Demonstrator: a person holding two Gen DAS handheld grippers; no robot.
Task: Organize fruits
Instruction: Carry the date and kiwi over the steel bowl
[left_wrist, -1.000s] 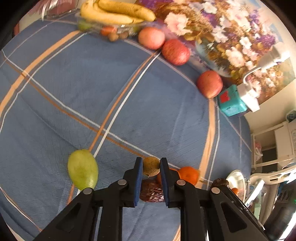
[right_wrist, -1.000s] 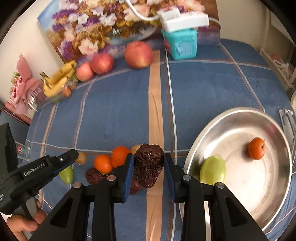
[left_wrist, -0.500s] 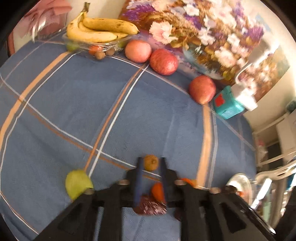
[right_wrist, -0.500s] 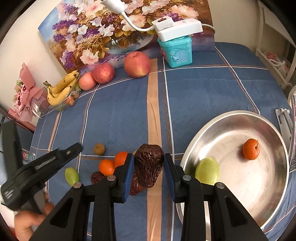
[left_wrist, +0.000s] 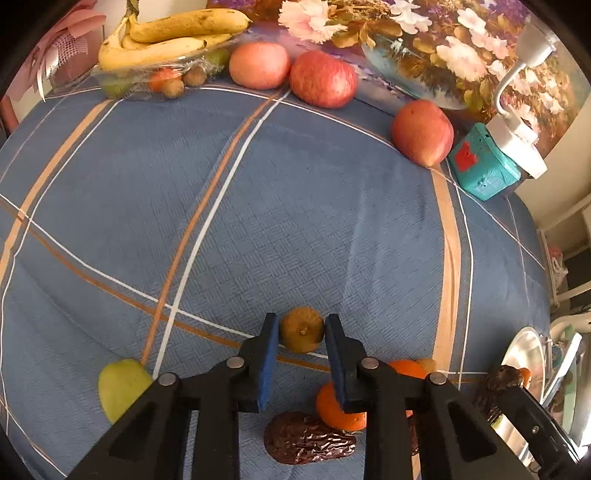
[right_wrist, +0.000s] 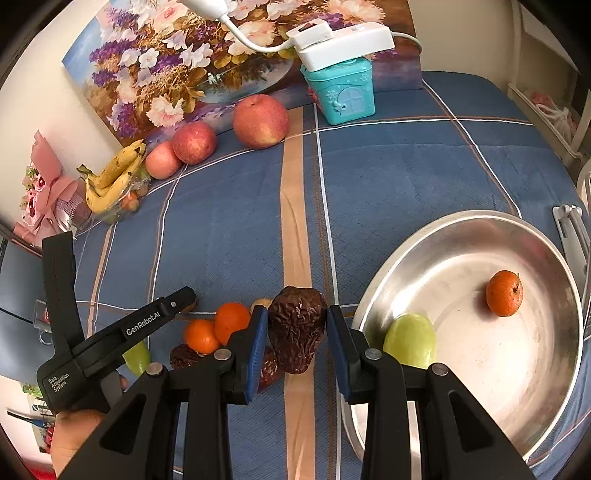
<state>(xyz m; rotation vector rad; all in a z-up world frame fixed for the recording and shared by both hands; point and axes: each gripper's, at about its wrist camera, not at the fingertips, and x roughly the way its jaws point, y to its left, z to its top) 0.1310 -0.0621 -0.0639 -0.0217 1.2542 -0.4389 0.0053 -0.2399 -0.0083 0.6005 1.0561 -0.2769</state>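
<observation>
Blue-padded black right gripper is clamped on a wrinkled dark brown dried date, held clear of the cloth, with the fruit pinched between both pads. Just to its right lies a round stainless-steel basin, containing a smooth pale green fruit near the front-left wall and a small orange mandarin toward the right (the two are well apart). Left of the held date, a loose group rests on the blue plaid cloth surface: two small orange mandarins touching each other and a second wrinkled brown date below them.

Left gripper, of the same black and blue build, stands narrowly parted and grips nothing. A small brown rough-skinned round fruit sits on the cloth in the gap at its tips; contact with the pads cannot be confirmed. A green oval fruit lies on the cloth to the left of this gripper. A person's hand holds the left gripper's handle.

At the far edge of the surface, in front of a floral painting, stand three red apples, a clear plastic tray with yellow bananas, and a teal house-shaped tin carrying a white power strip.
</observation>
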